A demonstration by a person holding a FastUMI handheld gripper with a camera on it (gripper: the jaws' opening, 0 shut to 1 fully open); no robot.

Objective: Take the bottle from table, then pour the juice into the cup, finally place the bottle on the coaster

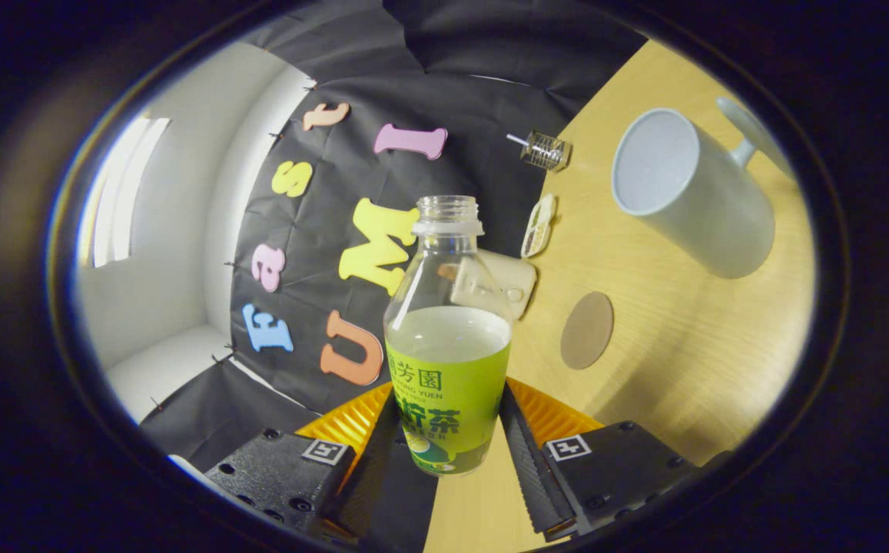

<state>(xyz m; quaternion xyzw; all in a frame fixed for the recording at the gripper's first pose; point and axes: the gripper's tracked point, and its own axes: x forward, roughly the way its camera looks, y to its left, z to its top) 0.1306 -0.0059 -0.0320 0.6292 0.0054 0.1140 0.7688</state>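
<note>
An uncapped clear bottle (448,346) with a green label and pale green juice stands between my fingers; the gripper (448,449) is shut on it, both pads pressing its lower sides. The whole view is rolled, so the wooden table (682,361) runs up the right side. A grey mug (694,192) with an empty inside lies beyond and to the right of the bottle's neck. A round brown coaster (588,330) rests on the table just right of the bottle, between it and the mug.
A small clear glass jar (542,150) sits near the table's far edge by the black cloth wall. A small printed packet (538,225) and a beige flat object (502,280) lie behind the bottle.
</note>
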